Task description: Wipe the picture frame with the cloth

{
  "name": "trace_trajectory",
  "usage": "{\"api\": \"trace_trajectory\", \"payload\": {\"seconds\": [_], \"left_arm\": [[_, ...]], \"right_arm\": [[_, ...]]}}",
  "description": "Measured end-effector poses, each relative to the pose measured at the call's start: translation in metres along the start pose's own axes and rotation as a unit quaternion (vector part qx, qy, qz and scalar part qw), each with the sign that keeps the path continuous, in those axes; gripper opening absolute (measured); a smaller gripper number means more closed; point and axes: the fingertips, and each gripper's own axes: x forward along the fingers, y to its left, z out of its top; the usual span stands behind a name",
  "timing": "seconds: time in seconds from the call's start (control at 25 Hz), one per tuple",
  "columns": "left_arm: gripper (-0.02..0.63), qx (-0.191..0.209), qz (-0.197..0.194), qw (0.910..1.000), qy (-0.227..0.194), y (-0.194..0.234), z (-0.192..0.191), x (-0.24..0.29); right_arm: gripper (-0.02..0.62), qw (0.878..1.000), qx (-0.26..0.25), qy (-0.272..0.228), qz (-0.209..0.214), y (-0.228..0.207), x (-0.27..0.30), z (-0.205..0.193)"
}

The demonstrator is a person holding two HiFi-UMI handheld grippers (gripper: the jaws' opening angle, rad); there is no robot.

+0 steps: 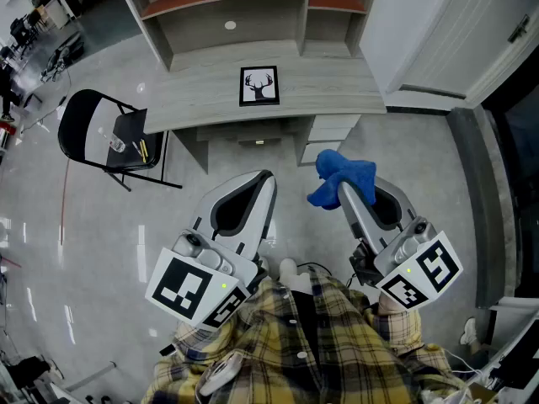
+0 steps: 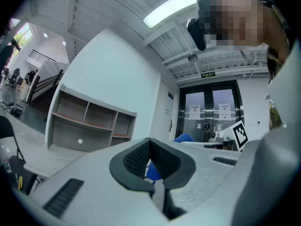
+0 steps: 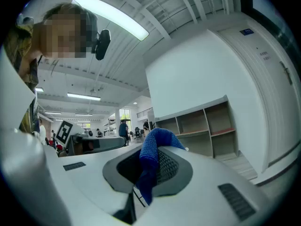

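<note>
Picture frame [image 1: 259, 86]: black-edged, with a deer-head silhouette on white; it sits near the middle of the desk top, well apart from both grippers. Whether it lies flat or leans cannot be told.
Cloth [image 1: 341, 178]: blue, bunched, spilling over the tip of the right gripper. In the right gripper view the cloth [image 3: 151, 164] hangs down between the ribbed pads.
Right gripper [image 1: 347, 194]: jaws clamped on the cloth, held above the floor in front of the desk, pointing toward it.
Left gripper [image 1: 266, 178]: jaws closed tip to tip with nothing gripped; through the gap behind the tips only a patch of the blue cloth beyond shows in its own view [image 2: 149, 147]. It is beside the right gripper, short of the desk.
Desk [image 1: 337, 87]: pale wood-grain top, bare apart from the frame.
Shelf unit [image 1: 253, 7]: open compartments behind the desk, against the wall.
Folding chair [image 1: 101, 133]: black, left of the desk — small items on its seat.
Plaid shirt [image 1: 312, 343]: yellow-and-dark check, at the bottom edge of the head view.
</note>
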Motion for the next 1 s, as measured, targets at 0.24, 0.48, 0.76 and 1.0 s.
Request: {"api": "trace_trajectory", "payload": {"seconds": [0.24,0.48,0.76,1.0], "left_arm": [[0.005,0.001,0.006,1.0000,-0.001,0.001,-0.001,-0.001],[0.005,-0.002,0.018,0.9998,-0.002,0.009,-0.006,-0.002],[0.005,-0.005,0.041,0.9991,-0.004,0.008,-0.016,-0.005],[0.005,-0.003,0.048,0.9989,-0.001,0.014,-0.017,0.005]], "right_arm": [[0.043,1.000,-0.003,0.000,0.001,0.000,-0.001,-0.001],[0.043,1.000,0.004,0.000,-0.004,-0.005,-0.003,-0.008],[0.043,1.000,0.012,0.008,0.002,-0.012,-0.016,-0.018],[0.043,1.000,0.022,0.010,0.005,-0.022,-0.013,-0.023]]}}
